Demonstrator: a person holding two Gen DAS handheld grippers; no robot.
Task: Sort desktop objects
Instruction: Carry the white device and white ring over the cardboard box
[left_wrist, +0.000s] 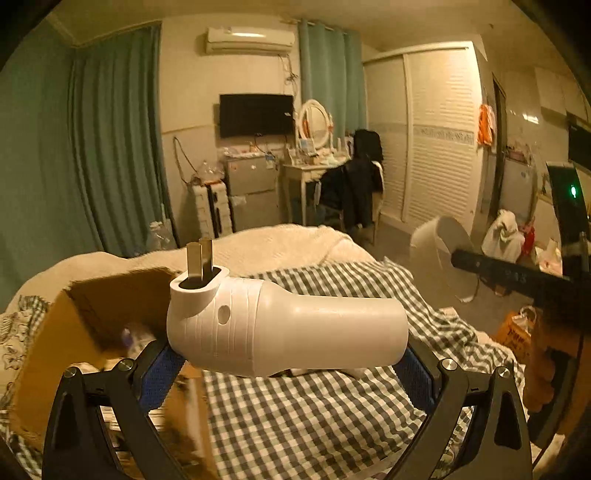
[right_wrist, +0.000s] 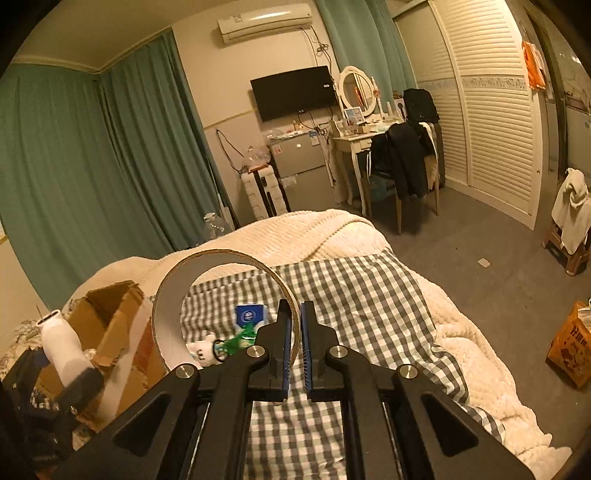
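Observation:
My left gripper (left_wrist: 286, 360) is shut on a white plug adapter (left_wrist: 288, 325) with two metal prongs pointing up; I hold it lengthwise above the checked cloth, next to an open cardboard box (left_wrist: 92, 325). The adapter also shows at the far left of the right wrist view (right_wrist: 62, 347), beside the box (right_wrist: 114, 332). My right gripper (right_wrist: 295, 332) is shut on the rim of a cardboard tape ring (right_wrist: 177, 295), which stands upright above the cloth. The ring shows in the left wrist view (left_wrist: 443, 258) at the right.
On the checked cloth (right_wrist: 351, 295) lie a blue packet (right_wrist: 249, 314), a small white plush toy (right_wrist: 201, 349) and a green item (right_wrist: 236, 341). A cream blanket (right_wrist: 295, 229) covers the far bed. An orange bag (right_wrist: 570, 347) stands on the floor at right.

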